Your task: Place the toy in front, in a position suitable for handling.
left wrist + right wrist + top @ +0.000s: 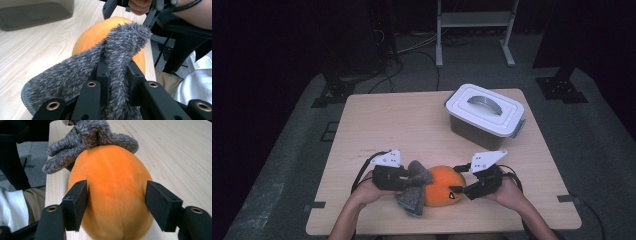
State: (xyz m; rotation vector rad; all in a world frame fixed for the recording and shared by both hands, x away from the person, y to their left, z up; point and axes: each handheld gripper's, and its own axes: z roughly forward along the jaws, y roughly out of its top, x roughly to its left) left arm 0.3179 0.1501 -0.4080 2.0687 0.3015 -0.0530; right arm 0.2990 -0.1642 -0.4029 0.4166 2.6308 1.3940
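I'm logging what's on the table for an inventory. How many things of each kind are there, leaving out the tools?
Orange fruit: 1
Grey fuzzy cloth: 1
Lidded plastic box: 1
Total: 3

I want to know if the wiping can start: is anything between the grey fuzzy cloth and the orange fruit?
Nothing visible. The left gripper is shut on the grey fuzzy cloth, which already lies against the orange fruit; the right gripper straddles the fruit's other end.

Black grippers [412,181] with grey plates, trailing cables
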